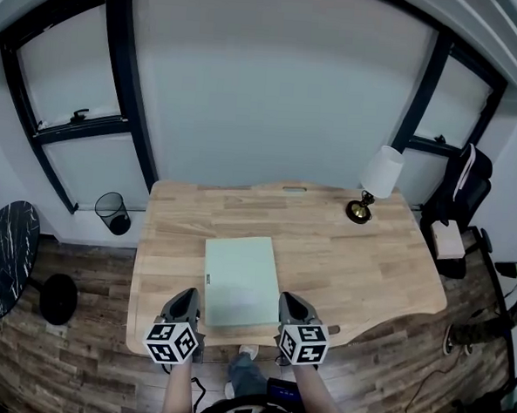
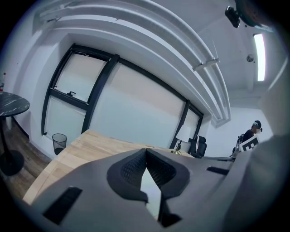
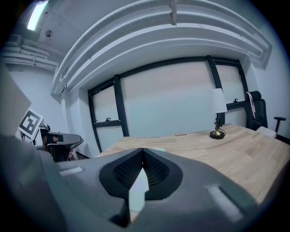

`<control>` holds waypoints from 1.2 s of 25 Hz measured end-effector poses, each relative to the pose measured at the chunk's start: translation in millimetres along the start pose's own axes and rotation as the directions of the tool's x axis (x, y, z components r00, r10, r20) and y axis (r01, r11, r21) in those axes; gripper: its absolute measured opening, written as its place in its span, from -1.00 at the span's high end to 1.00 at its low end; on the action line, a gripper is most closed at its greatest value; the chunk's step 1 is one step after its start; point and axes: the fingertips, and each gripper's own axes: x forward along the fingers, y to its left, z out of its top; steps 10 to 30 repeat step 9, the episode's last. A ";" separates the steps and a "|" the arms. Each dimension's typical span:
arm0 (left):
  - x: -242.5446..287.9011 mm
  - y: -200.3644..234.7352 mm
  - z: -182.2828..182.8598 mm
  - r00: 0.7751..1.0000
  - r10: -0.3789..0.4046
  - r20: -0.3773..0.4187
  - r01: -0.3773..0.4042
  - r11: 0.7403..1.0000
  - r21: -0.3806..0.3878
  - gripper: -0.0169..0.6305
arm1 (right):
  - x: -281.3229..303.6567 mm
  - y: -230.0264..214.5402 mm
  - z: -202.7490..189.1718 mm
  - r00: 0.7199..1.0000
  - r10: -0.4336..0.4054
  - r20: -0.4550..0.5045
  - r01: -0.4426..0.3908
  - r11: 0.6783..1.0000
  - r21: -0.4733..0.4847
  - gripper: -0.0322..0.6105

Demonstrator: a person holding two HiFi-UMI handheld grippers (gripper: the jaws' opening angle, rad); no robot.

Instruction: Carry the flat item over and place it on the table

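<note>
The left gripper [image 1: 186, 299], jaws together on nothing, is hovering at the near edge of the table [image 1: 368, 269], the flat item [image 1: 239, 281] is lying on the table, seemingly placed, and the right gripper [image 1: 289, 303], likewise closed and empty, is hovering at that same edge, leaving only withdrawal.

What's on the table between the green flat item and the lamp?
Nothing. In the head view, only bare wood of the table runs between the green flat item and the lamp.
</note>
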 end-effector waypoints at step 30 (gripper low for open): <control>5.2 4.8 -6.6 1.000 0.008 -0.012 -0.009 1.000 -0.013 0.92 | 4.8 -7.1 -8.6 1.000 -0.004 -0.011 0.005 1.000 0.018 0.89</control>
